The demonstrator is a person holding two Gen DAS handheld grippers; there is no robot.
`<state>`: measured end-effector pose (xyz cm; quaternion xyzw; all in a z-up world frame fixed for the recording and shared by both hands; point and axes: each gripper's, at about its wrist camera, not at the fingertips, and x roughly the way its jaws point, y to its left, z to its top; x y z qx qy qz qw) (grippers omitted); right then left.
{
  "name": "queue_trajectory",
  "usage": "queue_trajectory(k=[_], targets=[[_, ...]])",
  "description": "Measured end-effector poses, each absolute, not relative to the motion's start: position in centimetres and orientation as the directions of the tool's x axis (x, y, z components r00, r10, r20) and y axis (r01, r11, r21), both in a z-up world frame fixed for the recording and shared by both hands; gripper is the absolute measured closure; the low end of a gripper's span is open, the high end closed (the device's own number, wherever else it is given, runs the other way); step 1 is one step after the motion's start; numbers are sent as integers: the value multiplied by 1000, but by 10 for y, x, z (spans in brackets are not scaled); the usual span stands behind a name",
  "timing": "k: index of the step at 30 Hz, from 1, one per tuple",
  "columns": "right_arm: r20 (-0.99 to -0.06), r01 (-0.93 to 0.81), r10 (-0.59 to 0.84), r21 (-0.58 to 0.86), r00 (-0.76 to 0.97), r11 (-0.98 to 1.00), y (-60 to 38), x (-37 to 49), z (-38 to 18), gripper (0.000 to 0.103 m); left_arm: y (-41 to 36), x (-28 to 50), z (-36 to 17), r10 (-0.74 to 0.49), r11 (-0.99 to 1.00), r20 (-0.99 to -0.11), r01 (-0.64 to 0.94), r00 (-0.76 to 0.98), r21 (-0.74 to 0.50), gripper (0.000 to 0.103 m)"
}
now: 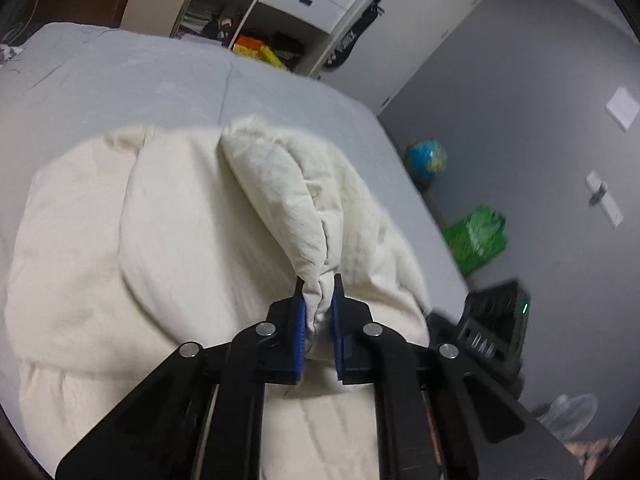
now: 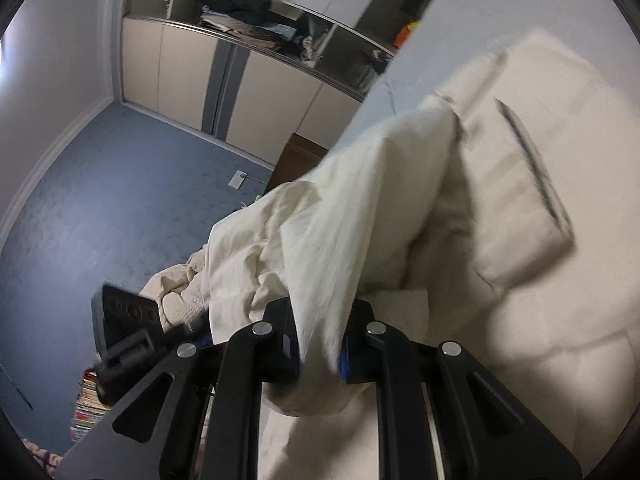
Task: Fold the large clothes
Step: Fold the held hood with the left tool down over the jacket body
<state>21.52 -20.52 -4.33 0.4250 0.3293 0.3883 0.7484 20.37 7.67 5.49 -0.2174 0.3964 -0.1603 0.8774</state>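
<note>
Both grippers are clamped on the same cream-coloured garment (image 1: pixel 168 216). Left gripper (image 1: pixel 319 304) has its blue-padded fingers (image 1: pixel 300 320) pinching a bunched ridge of the fabric that rises from the cloth and narrows into a point between the pads. Right gripper (image 2: pixel 320 344) bites on a thicker fold of the garment (image 2: pixel 360 200), which drapes over its fingers and hides most of the pads; a strip of blue shows at the right finger (image 2: pixel 344 360).

Most of the garment lies spread over a bed with a pale grey cover (image 1: pixel 120 72), in soft rolls and creases. In the right wrist view a lifted part of the cloth hangs beyond the bed's edge, above the blue carpet (image 2: pixel 100 208).

Behind the bed stands an open wardrobe (image 1: pixel 288 4) with white drawers. By the grey wall sit a globe (image 1: pixel 426 158) and a green bag (image 1: pixel 478 238), well apart from the garment
</note>
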Motion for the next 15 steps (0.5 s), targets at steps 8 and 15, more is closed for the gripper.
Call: queue_trajectory(k=[8, 15], targets=[[-361, -134, 823, 879, 438, 457, -232, 190, -63, 69, 79, 166, -11, -433, 866, -663, 76, 611, -495, 94], [-433, -325, 709, 672, 557, 666, -217, 171, 18, 38, 80, 167, -5, -437, 868, -655, 99, 616, -487, 93]])
